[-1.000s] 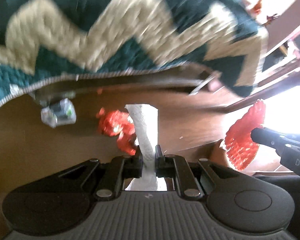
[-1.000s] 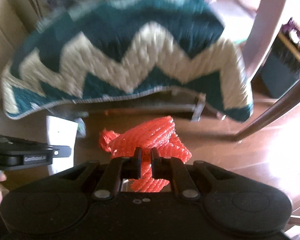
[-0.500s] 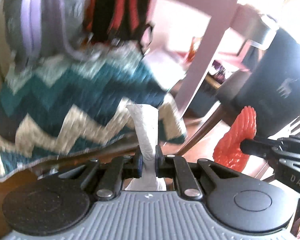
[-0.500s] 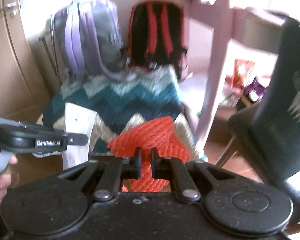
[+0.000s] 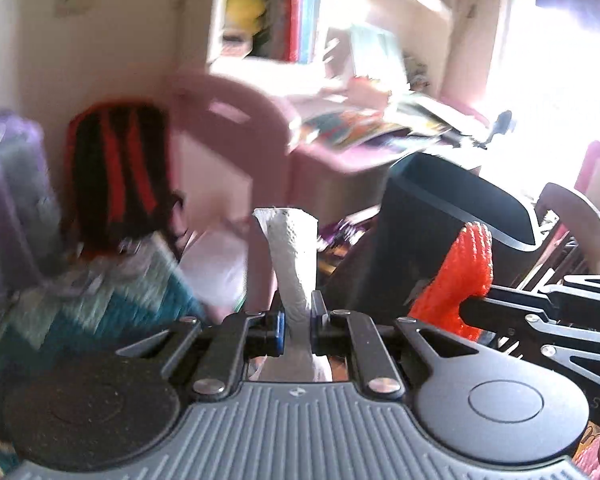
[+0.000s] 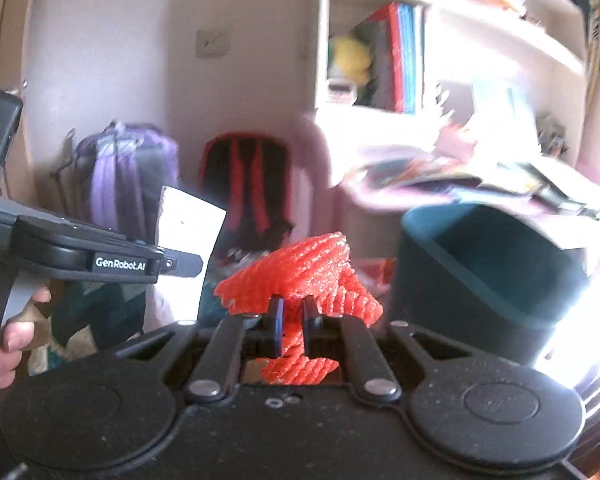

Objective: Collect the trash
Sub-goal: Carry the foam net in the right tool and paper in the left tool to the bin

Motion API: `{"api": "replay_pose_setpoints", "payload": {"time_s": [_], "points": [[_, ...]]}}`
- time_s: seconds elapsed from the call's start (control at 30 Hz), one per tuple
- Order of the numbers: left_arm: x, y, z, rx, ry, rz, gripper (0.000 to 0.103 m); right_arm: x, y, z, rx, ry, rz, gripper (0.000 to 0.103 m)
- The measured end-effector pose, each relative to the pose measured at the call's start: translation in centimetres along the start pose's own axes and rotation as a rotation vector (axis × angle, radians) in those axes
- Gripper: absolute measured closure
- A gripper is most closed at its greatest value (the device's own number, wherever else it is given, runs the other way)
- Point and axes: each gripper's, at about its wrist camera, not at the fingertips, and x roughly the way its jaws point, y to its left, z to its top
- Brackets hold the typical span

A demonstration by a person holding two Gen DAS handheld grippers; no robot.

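My left gripper (image 5: 297,314) is shut on a white crumpled paper tissue (image 5: 292,256) that stands up between the fingers. My right gripper (image 6: 292,316) is shut on a red foam net wrapper (image 6: 300,276). The red wrapper also shows in the left wrist view (image 5: 460,280), and the white tissue in the right wrist view (image 6: 186,248). A dark open-topped bin (image 6: 480,272) stands just right of the red wrapper; it also shows in the left wrist view (image 5: 440,216), ahead and to the right of the tissue. Both grippers are held up in the air, side by side.
A pink desk (image 5: 236,120) with papers and books stands behind the bin. A black-and-red backpack (image 6: 244,184) and a purple backpack (image 6: 124,184) lean against the wall. A teal zigzag blanket (image 5: 80,308) lies at lower left. Shelves (image 6: 380,56) hang above.
Both grippers have lifted from the floor and swung up and right, each keeping its piece of trash. The view went from floor and blanket to desk and dark bin.
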Motion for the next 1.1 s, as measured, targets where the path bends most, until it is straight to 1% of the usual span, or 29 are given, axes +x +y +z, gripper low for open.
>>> {"api": "replay_pose_setpoints", "payload": {"time_s": [0.17, 0.27, 0.33, 0.5, 0.57, 0.63, 0.8, 0.93, 1.1], "points": [[0.2, -4.3, 4.2, 0.054, -0.055, -0.050, 0.092, -2.1, -3.1, 2.2, 0.008, -0.063, -0.068, 0.095], [0.4, -6.8, 6.6, 0.105, -0.091, -0.058, 0.092, -2.7, -5.0, 3.3, 0.015, -0.096, -0.114, 0.095], [1.0, -8.2, 8.2, 0.113, -0.103, -0.074, 0.092, -2.9, -6.5, 4.0, 0.033, -0.110, -0.140, 0.095], [3.0, -11.6, 11.7, 0.122, -0.121, -0.102, 0.092, -3.0, -10.8, 5.0, 0.081, -0.123, -0.198, 0.095], [3.7, -13.0, 12.6, 0.126, -0.128, -0.127, 0.092, -2.6, -12.5, 5.1, 0.097, -0.113, -0.220, 0.095], [5.1, -14.4, 13.3, 0.139, -0.127, -0.134, 0.092, -1.9, -13.8, 4.9, 0.106, -0.094, -0.227, 0.095], [9.7, -16.9, 13.5, 0.169, -0.067, -0.122, 0.092, 0.5, -16.3, 3.9, 0.118, -0.038, -0.246, 0.095], [13.5, -18.1, 13.1, 0.194, -0.014, -0.107, 0.092, 2.8, -17.3, 3.0, 0.107, 0.014, -0.243, 0.095], [17.6, -18.9, 12.2, 0.231, 0.083, -0.099, 0.092, 5.5, -18.3, 2.0, 0.107, 0.077, -0.230, 0.094]]}}
